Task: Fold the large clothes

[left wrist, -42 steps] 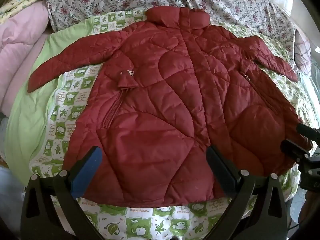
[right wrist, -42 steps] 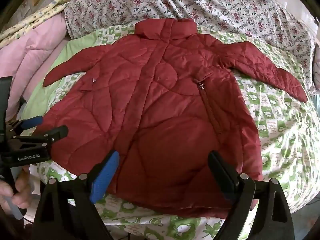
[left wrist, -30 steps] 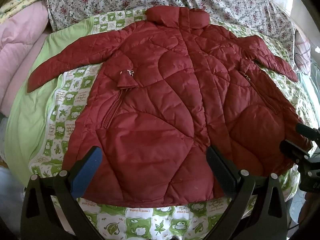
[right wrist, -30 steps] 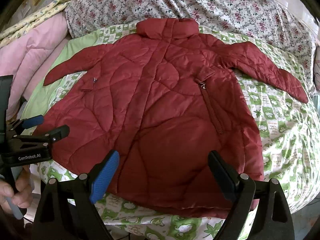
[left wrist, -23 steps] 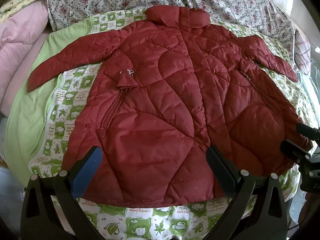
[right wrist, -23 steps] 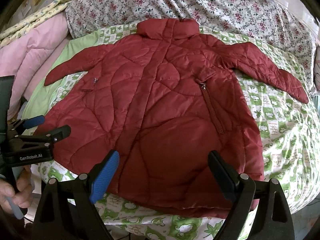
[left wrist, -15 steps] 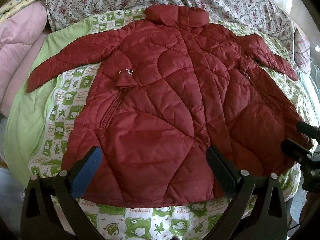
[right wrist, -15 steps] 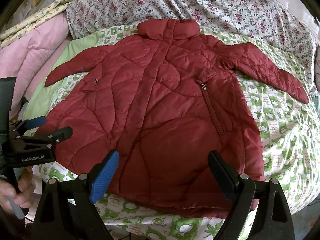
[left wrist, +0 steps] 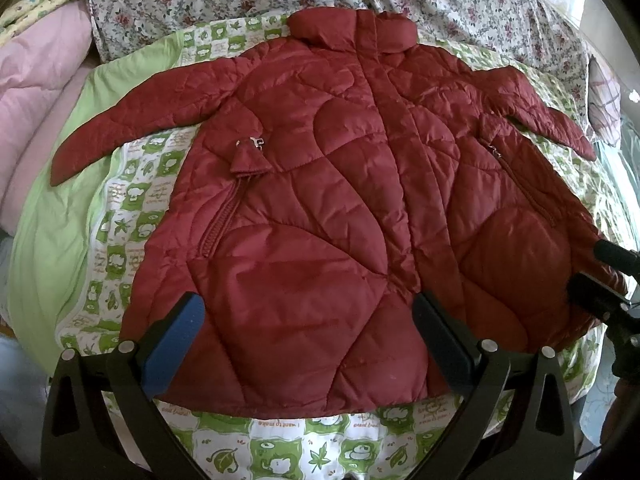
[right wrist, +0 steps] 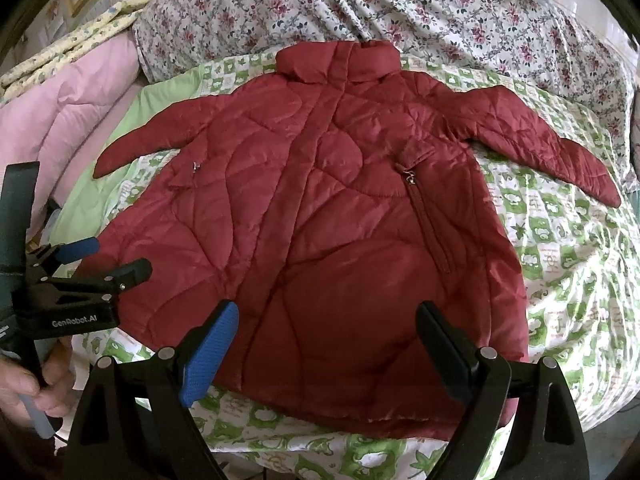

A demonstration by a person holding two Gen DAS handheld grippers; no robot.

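Jacket: I see the dark red quilted puffer jacket spread flat on the green-and-white patterned bedsheet.
Left gripper: jaws released, empty.
Right gripper: jaws released, empty.

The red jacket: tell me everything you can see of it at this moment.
The red jacket is a dark red quilted puffer with a shiny, padded look. It lies flat and unfolded, front up and closed, on the green patterned sheet, collar away from the cameras and both sleeves spread outward. It has a stand-up collar, a covered centre placket and two slanted zip pockets. Both grippers hover open near the hem; neither is seen to hold it.
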